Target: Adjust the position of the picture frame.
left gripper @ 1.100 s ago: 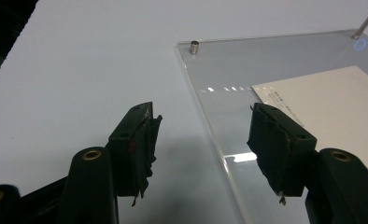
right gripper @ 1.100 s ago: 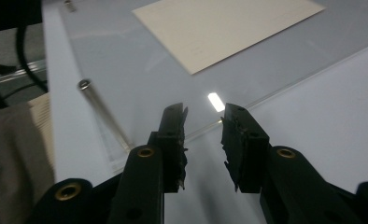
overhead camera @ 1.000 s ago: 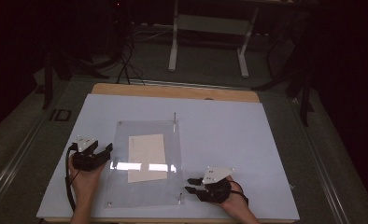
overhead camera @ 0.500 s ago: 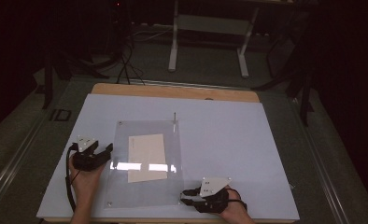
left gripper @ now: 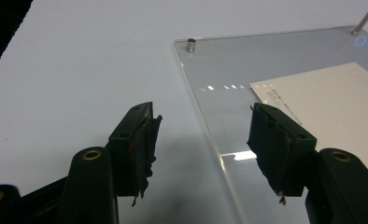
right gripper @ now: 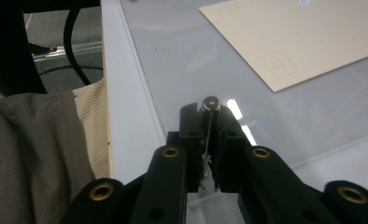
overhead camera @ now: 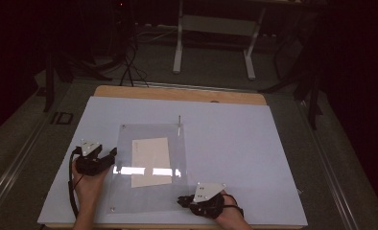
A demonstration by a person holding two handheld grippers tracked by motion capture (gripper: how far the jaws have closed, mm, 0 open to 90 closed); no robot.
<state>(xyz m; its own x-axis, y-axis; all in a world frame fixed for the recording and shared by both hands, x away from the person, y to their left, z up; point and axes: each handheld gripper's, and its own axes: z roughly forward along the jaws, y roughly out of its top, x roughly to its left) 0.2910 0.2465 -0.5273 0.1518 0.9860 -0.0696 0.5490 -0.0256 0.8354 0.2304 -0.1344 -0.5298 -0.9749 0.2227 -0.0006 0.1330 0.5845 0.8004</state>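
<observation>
A clear acrylic sheet (overhead camera: pixel 129 196) lies on the white table (overhead camera: pixel 235 143) with a cream paper (overhead camera: pixel 151 160) under it. My left gripper (overhead camera: pixel 108 158) is open at the sheet's left edge. In the left gripper view (left gripper: pixel 203 135) its jaws straddle that edge of the sheet (left gripper: pixel 219 79), just short of the paper (left gripper: pixel 331 98). My right gripper (overhead camera: pixel 183 201) is at the sheet's near right corner. There it (right gripper: pixel 211 121) is shut on a small round-headed metal screw (right gripper: pixel 211 102) standing on the sheet (right gripper: pixel 182 56).
A short metal post (left gripper: pixel 190 45) marks the sheet's far left corner and a tall thin pin (overhead camera: pixel 179 123) its far right corner. The table's near edge and grey cloth (right gripper: pixel 28 154) lie close to the right gripper. A metal stand (overhead camera: pixel 213 28) and cables (overhead camera: pixel 129 67) are on the floor beyond.
My right gripper has moved left and nearer the table's front edge, to the sheet's near right corner. The left gripper has stayed where it was.
</observation>
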